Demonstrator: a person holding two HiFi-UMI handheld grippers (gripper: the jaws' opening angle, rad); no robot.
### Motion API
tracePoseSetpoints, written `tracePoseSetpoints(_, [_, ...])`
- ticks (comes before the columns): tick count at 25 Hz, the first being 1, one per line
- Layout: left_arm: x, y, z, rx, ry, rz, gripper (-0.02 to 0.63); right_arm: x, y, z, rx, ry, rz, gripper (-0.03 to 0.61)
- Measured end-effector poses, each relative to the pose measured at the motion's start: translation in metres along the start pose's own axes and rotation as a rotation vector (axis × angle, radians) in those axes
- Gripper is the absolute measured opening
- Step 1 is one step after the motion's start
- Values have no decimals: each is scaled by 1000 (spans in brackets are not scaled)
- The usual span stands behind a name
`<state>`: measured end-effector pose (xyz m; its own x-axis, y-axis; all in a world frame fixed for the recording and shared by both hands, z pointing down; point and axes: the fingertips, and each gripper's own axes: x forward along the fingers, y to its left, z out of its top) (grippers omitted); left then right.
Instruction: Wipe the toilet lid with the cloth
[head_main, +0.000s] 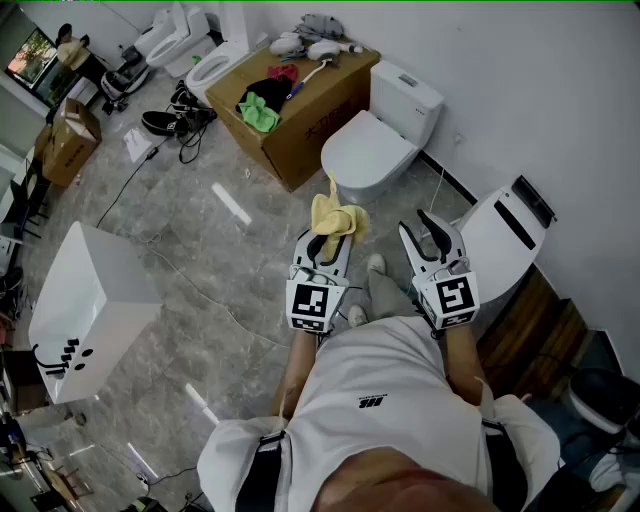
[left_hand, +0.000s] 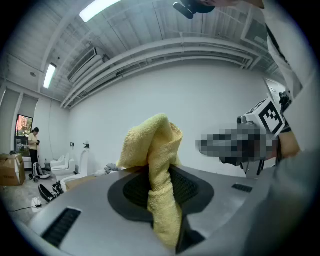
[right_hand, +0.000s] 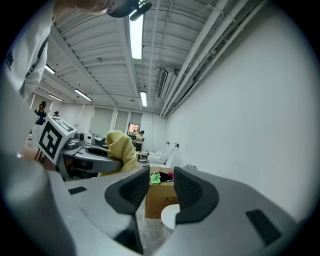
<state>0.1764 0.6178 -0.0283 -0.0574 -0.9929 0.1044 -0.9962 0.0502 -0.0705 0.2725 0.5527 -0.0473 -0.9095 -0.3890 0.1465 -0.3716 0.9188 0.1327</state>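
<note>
My left gripper (head_main: 328, 243) has its fingers pinching the crumpled yellow terry cloth (head_main: 336, 217), which is in the air, short of the closed white toilet lid (head_main: 365, 155). My right gripper (head_main: 425, 238) is spread and empty. Wiping hasn't begun, so next I'd lower the cloth onto the lid.
</note>
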Motion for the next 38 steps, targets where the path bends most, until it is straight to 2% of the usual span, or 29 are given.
tracePoseSetpoints(4, [5,2,-4,-11,1,0,104,8,2,0,35,-25,22,169])
tracePoseSetpoints(10, [25,17,-8,-12,1,4,104,35,-3,-2,23,-29,36,169])
tracePoseSetpoints(16, [59,44,-17,-15,21,15,104,74,-24,-9,35,-10,41,169])
tracePoseSetpoints(23, [126,80,-24,-18,58,19,104,140,-75,-23,69,27,43,169])
tracePoseSetpoints(38, [288,146,-10,-30,95,62,104,276,-204,-24,77,58,90,169])
